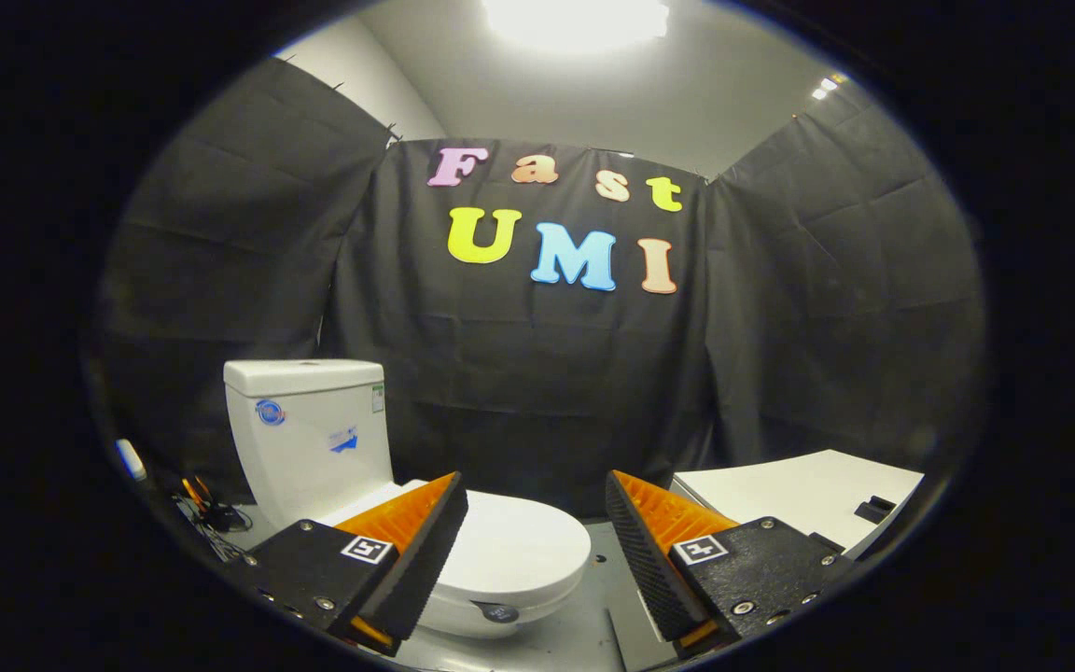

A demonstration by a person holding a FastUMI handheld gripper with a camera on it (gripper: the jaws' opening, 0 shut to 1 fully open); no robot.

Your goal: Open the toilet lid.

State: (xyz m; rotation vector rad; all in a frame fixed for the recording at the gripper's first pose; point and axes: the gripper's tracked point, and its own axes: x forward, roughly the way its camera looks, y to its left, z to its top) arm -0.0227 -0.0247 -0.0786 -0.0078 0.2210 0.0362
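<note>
Hovering released, the gripper (535, 523) has its fingers spread wide and grips nothing. Toilet lid (519, 546) lies closed on the bowl, ahead of the left finger, in front of the white cistern (306, 434).

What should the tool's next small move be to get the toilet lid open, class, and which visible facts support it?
Probably ease the tool forward and down toward the front edge of the toilet lid. The lid lies shut, flat on the bowl, ahead of the fingers and partly behind one of them. The fingers stand wide apart with nothing between them, so they seem free to catch the lid's front lip.
</note>
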